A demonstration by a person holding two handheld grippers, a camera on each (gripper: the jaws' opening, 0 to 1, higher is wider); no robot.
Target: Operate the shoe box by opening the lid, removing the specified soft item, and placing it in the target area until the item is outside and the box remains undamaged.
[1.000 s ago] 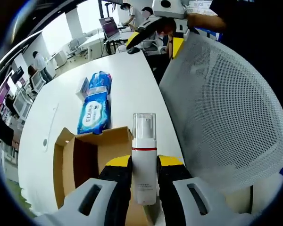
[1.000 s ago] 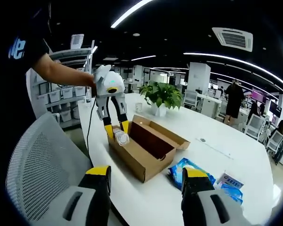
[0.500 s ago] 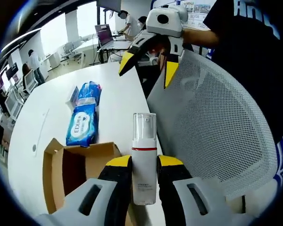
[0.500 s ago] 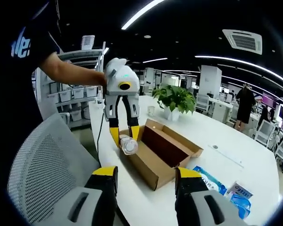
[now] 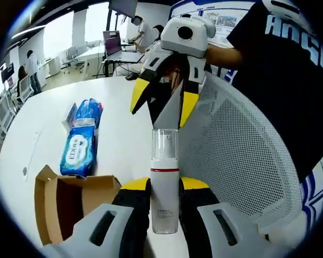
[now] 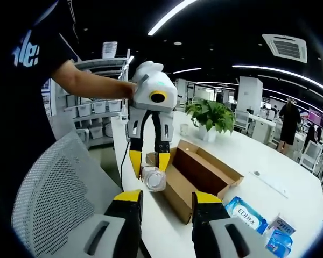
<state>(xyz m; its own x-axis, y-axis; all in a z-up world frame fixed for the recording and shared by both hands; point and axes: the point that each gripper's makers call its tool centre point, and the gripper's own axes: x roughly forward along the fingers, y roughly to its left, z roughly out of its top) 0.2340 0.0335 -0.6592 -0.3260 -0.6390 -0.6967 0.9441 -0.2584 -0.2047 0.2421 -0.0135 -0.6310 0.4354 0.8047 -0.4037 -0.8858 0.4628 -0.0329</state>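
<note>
Left gripper point(image 5: 164, 188) clamped on white pump bottle with clear cap point(image 5: 164, 183), held upright above white table point(image 5: 118, 107), outside open brown cardboard shoe box point(image 5: 59, 207). Box interior dark, contents unclear. Right gripper point(image 6: 166, 200) jaws apart, holding nothing. Blue wipes packs point(image 5: 78, 148) lie beyond box.

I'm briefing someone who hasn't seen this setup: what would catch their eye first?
Likely the white pump bottle, clamped upright in the left gripper above the table edge. Next, the open right gripper hanging just beyond it, then the open cardboard shoe box on the white table.
</note>
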